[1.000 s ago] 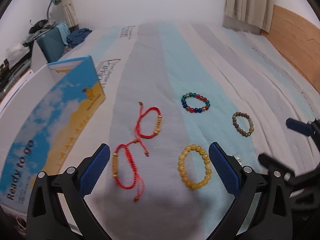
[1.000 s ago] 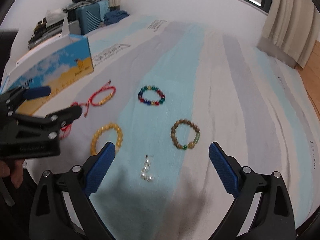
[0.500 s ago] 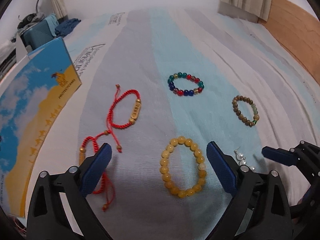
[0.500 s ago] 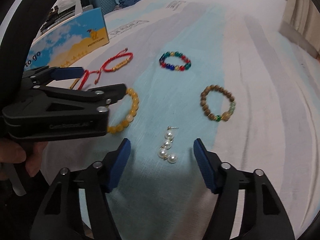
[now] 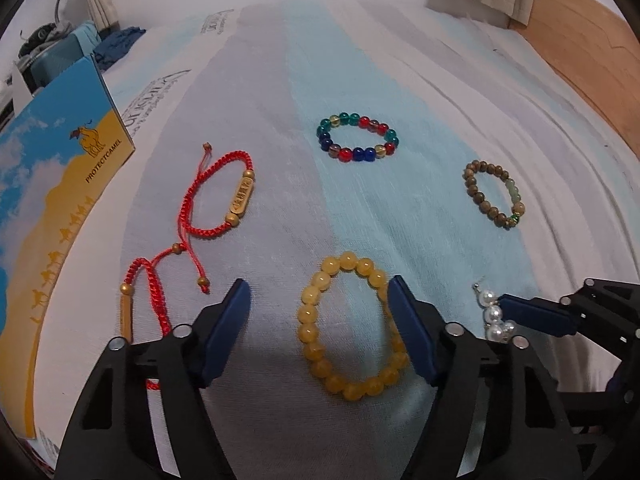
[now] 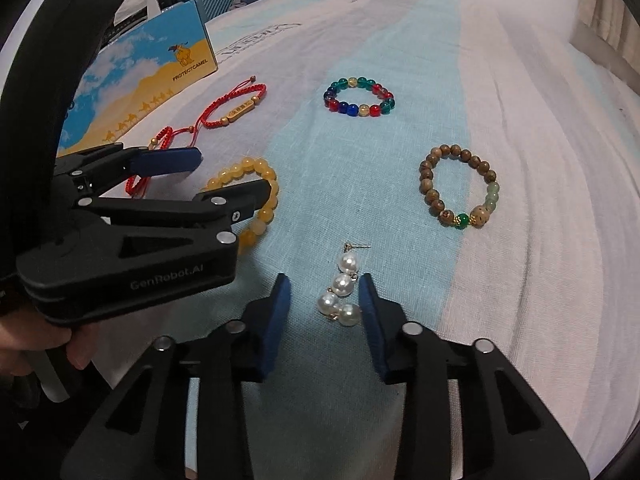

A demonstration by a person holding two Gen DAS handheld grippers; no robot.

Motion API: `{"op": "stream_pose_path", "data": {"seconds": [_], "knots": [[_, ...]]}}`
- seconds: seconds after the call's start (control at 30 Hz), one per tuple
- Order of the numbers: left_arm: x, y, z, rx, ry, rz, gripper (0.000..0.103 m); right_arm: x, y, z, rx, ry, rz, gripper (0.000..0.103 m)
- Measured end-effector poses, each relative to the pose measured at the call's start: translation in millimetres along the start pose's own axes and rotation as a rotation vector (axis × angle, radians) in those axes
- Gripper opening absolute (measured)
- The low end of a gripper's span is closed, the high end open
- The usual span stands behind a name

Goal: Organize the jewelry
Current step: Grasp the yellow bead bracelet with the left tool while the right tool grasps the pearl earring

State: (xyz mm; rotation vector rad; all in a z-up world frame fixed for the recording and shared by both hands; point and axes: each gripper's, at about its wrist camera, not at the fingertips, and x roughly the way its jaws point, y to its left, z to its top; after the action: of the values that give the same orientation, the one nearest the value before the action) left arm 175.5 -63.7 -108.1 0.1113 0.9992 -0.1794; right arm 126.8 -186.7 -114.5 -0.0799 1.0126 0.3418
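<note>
Spread on a striped bed sheet (image 5: 460, 92), all jewelry is still unsorted. The yellow bracelet (image 5: 352, 328), lower centre, is straddled by the closing left gripper (image 5: 318, 328); the pearl earrings (image 6: 342, 292) by the closing right gripper (image 6: 323, 312). Nothing is gripped yet.

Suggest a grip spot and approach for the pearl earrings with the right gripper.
Pinch across the lower clump of the pearl earrings, coming down from above. The pearls lie flat on the bedsheet in a short chain running away from the right gripper, so its pads straddle them sideways. Its jaws have just been closing, pearls between them, apparently not yet pressed. Avoid the thin post at the far end.
</note>
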Motion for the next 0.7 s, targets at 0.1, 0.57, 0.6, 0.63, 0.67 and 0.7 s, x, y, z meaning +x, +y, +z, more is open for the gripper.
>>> {"op": "stream_pose_path", "data": {"seconds": [0.1,0.57,0.6,0.63,0.67,0.7], "knots": [[0,-3,0,0.013,0.002,-0.006,0.06,1,0,-2,0.002,0.002,-0.005,0.03],[-2,9,-8,0.031,0.03,-0.046,0.009,2,5,0,-0.009,0.01,-0.032,0.018],[-2,10,-8,0.032,0.031,-0.049,0.009,1,6,0,-0.012,0.008,-0.035,0.018],[-3,11,-8,0.035,0.031,-0.051,0.009,0,6,0,-0.008,0.007,-0.033,0.018],[-4,12,-8,0.033,0.031,-0.051,0.009,-1,5,0,-0.006,0.006,-0.031,0.017],[-5,13,-8,0.031,0.032,-0.052,0.009,-2,5,0,-0.004,0.003,-0.03,0.017]]}}
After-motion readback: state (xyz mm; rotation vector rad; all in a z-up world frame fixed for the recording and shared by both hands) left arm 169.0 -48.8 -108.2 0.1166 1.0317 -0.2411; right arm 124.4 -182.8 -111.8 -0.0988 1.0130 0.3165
